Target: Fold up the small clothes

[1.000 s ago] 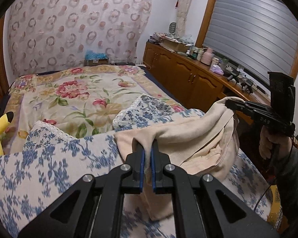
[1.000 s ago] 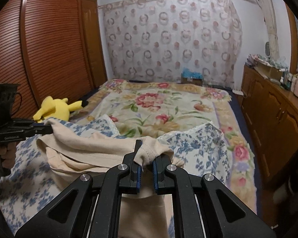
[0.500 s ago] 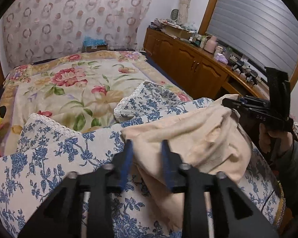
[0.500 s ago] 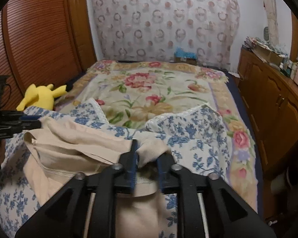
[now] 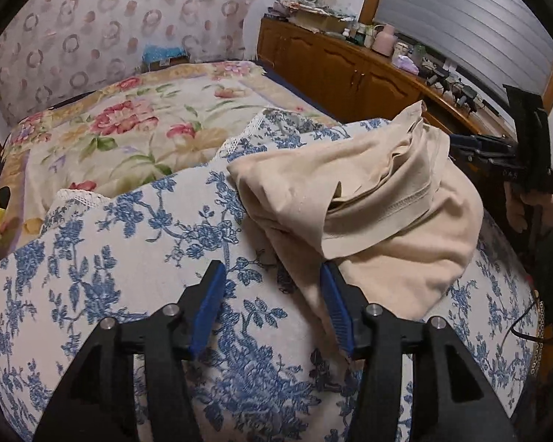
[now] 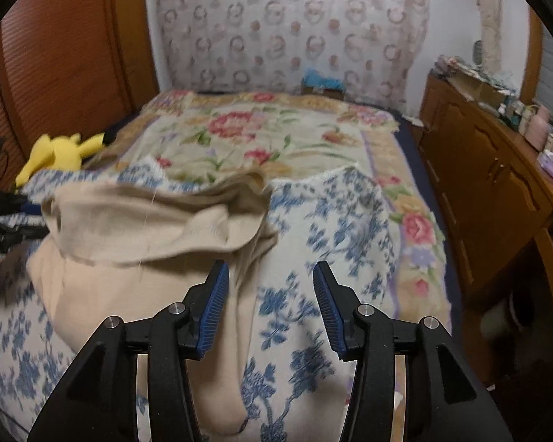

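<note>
Beige garment (image 5: 368, 199) on blue-floral cover, both jaws just opened, apart, edge betw. each, unpinched

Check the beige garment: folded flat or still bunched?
Bunched. The beige garment lies in loose, uneven layers on the blue floral cover, hem flopped over, edges not aligned.

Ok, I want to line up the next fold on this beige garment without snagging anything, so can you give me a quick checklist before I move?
1. Left gripper released: ok, fingers apart, having just been opening; the beige garment lies against one finger's outer side, none between them.
2. Right gripper released: ok, also just been opening; the garment's edge lies beside one finger.
3. Garment resting on the blue floral cover: ok.
4. Garment lying flat: not ok, bunched in loose layers.
5. Edges aligned: not ok, the top flap sits crooked.
6. Yellow plush toy clear of the garment: ok.
</note>
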{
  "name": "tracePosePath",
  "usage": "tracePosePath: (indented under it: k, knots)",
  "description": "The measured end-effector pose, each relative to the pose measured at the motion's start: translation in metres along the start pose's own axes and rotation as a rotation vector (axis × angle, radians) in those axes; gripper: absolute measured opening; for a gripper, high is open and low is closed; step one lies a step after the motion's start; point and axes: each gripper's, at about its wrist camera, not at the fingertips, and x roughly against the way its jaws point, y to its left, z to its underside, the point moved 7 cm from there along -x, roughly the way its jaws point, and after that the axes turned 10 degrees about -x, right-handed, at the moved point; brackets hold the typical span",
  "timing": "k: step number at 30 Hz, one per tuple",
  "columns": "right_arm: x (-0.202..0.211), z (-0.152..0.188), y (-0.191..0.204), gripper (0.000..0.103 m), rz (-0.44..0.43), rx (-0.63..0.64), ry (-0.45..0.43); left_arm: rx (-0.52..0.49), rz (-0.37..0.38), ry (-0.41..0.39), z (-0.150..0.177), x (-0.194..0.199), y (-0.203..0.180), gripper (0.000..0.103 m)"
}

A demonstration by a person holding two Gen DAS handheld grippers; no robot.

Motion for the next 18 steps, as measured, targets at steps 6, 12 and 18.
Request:
tracePosePath:
  k: [6,12,18]
  knots:
    - [-0.016,0.001,0.026,0.048,-0.063,0.048,0.018,-0.019,-0.017,-0.022,-0.024,-0.010,-0.001,0.052]
    - [-0.028,-0.029,0.031,0.048,-0.098,0.051,-0.032,0.008,-0.040,-0.072,-0.051,-0.015,0.013,0.052]
    - [-0.030,-0.054,0.031,0.005,-0.232,0.025,-0.063,0.042,-0.090,-0.096,-0.061,-0.018,0.034,0.052]
